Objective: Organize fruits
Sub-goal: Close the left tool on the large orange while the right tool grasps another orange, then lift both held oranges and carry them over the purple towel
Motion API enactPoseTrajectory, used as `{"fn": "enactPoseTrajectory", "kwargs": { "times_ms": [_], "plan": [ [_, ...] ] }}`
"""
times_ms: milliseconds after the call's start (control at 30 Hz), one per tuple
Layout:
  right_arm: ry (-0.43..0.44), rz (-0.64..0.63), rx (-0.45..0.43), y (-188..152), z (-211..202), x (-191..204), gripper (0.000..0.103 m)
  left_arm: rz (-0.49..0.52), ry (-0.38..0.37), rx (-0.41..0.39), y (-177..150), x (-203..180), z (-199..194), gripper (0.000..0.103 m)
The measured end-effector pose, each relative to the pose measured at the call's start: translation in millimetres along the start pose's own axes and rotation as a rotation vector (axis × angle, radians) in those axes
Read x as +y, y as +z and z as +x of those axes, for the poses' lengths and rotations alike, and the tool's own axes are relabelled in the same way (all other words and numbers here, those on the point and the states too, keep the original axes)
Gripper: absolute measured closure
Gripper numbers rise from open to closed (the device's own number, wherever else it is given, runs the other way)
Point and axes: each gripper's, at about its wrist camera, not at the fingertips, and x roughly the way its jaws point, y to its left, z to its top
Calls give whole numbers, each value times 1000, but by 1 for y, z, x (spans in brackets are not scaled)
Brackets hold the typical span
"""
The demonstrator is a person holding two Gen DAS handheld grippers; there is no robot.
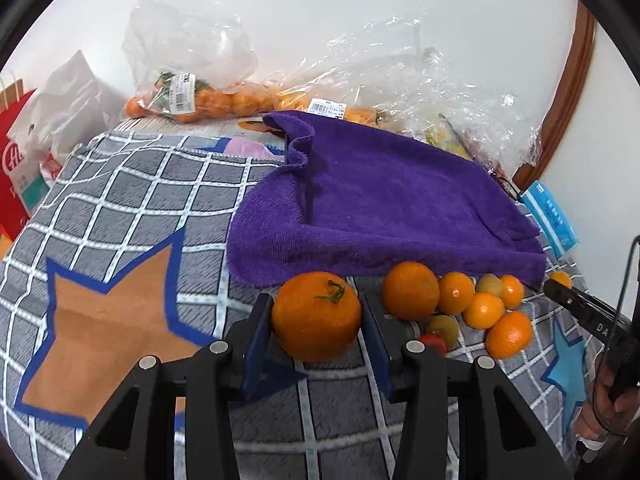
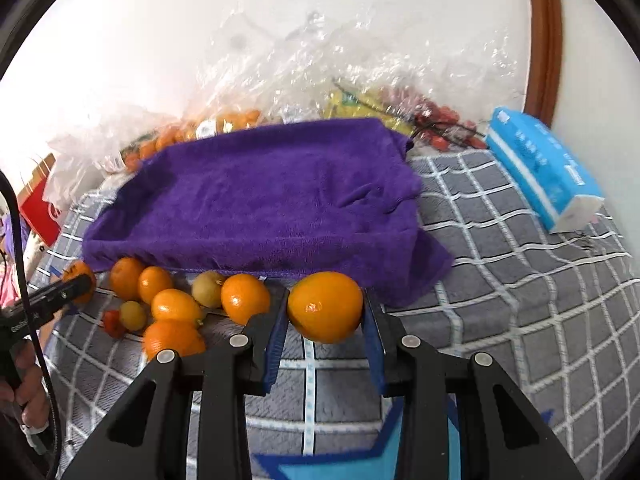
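Left hand-held gripper (image 1: 318,320) pinches a large round orange (image 1: 316,316), matte dimpled skin, green twisted stem on top, blue flat pads pressed on both sides, held just above the checked cloth. Right hand-held gripper (image 2: 325,312) pinches a smaller glossy oval orange (image 2: 325,307), smooth skin, blue pads touching both sides, no stem visible. Surface is covered by a grey quilted cloth (image 1: 120,200) with white grid lines and blue-edged star patches, one tan, others light blue. Purple terry towel (image 1: 380,208), fuzzy pile, lies rumpled over something boxy behind the fruit. Loose fruit pile (image 1: 468,300) sits at the towel's front edge, between the two grippers: several round and oval oranges of mixed size, two small yellow-green round fruits, one small red one, all touching or just beside each other. Crinkly clear plastic bags (image 1: 420,72) at the back against the white wall; one bag of small oranges (image 1: 188,100) carries a white barcode label, print too small to read. Blue and white soft pack (image 2: 548,172) lies at the right, its print unreadable. Red paper bag (image 1: 12,168) at far left with white letters, only partly legible. Curved brown wooden frame (image 2: 544,40) at the right wall.
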Motion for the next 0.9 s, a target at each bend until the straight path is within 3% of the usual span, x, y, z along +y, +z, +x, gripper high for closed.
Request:
{"fn": "enactPoseTrajectory", "kwargs": {
  "times_ms": [433,667,900],
  "plan": [
    [-18,26,-77,12,-61,10,68,-70,-17,-27,7,4,-51,61],
    [-29,17,-98,19,-79,24,68,-48,-47,-83,17,-6,-78,61],
    [-36,-2,-129,33,-88,35,68,-33,-51,-88,31,-14,-83,61]
  ]
}}
